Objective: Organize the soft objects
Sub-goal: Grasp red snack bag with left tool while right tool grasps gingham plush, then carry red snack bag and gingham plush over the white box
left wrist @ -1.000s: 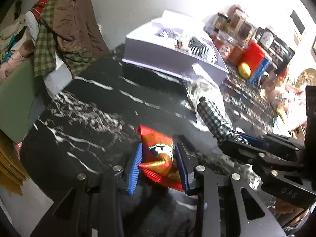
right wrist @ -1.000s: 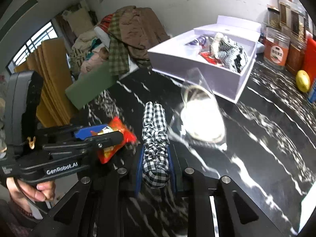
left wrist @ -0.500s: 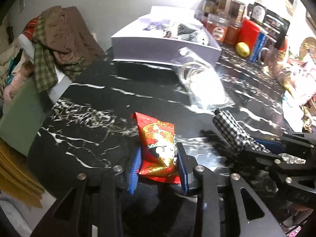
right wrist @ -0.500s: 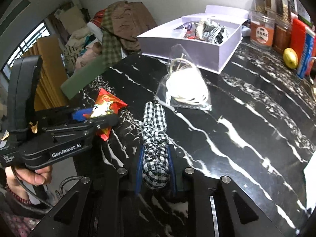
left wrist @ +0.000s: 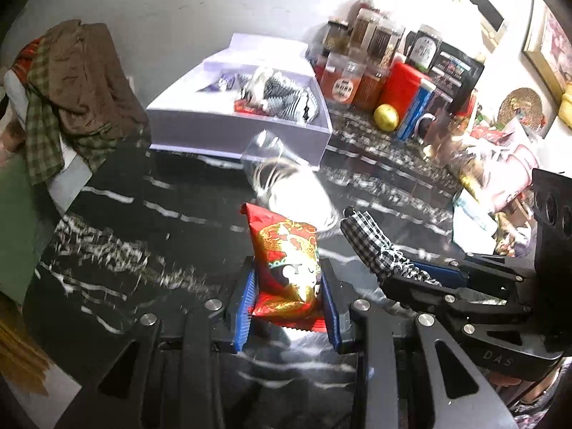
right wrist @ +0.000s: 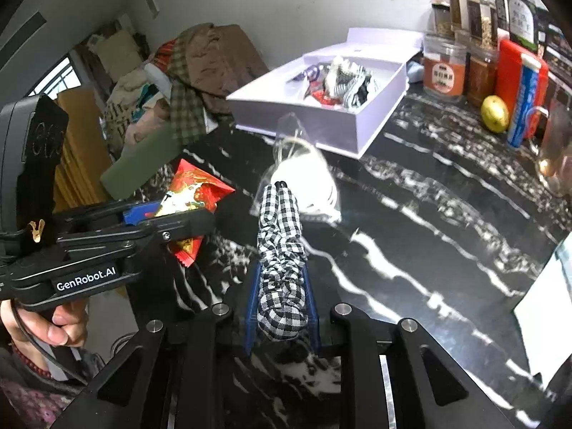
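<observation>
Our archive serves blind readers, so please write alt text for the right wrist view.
The right claw grips a black-and-white checked scrunchie above a black marble table. Left of it, the left claw holds a red snack packet; an open white box sits behind.

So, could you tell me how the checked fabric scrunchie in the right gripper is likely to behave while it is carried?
The checked scrunchie is gathered cloth, so probably floppy: its free end juts past the right gripper and may droop or sway. It looks light for its bulk. The ruffled fabric bunches between the pads, so it seems unlikely to slip, and hardly fragile.
</observation>
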`<state>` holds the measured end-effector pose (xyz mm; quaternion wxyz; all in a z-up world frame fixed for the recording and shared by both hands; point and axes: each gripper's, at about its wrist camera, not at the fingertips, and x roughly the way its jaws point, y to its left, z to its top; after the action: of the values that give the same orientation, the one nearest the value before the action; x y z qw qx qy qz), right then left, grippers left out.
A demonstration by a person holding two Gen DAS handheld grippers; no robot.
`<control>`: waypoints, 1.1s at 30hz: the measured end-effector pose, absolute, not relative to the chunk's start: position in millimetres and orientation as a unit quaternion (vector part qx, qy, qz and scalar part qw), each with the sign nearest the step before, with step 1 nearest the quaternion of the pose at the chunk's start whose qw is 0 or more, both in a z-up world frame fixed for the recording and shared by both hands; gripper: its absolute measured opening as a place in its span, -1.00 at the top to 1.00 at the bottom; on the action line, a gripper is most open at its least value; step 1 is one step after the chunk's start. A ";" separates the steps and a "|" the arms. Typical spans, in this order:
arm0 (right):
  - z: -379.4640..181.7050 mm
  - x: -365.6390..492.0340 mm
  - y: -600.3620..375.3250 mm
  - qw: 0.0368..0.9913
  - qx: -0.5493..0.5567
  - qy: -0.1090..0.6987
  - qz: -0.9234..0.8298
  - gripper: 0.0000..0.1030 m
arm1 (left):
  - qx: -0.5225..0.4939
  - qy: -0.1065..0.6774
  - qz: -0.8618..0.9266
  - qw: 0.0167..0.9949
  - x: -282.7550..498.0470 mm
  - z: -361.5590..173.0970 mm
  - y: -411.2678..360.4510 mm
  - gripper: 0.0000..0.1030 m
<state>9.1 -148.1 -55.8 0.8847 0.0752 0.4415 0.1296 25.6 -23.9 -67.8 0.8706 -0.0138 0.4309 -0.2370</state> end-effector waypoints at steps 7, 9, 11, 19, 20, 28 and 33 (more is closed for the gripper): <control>-25.4 21.7 -155.0 0.900 0.066 0.409 0.132 0.56 | -0.015 0.399 -0.255 0.881 41.0 -38.9 -32.6 0.36; -15.5 27.2 -157.4 0.905 0.062 0.400 0.132 0.56 | -0.012 0.386 -0.260 0.885 46.1 -28.3 -35.6 0.36; -8.7 32.3 -159.8 0.908 0.058 0.392 0.132 0.56 | -0.007 0.376 -0.264 0.888 51.3 -18.6 -38.6 0.36; 18.6 59.6 -173.7 0.921 0.058 0.361 0.130 0.56 | 0.019 0.325 -0.293 0.899 73.7 19.6 -57.4 0.36; 21.2 62.2 -175.5 0.923 0.058 0.358 0.130 0.56 | 0.020 0.322 -0.295 0.899 77.4 22.3 -59.1 0.36; 46.9 98.5 -196.6 0.936 0.060 0.326 0.116 0.56 | 0.023 0.281 -0.316 0.906 114.4 49.7 -70.9 0.36; 55.7 124.2 -207.9 0.941 0.059 0.314 0.110 0.56 | 0.026 0.267 -0.319 0.909 144.1 61.0 -77.6 0.36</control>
<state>124.2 -207.9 55.7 0.9411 0.0588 0.3142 0.1100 144.1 -77.6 61.0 0.9092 0.0257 0.2668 -0.3185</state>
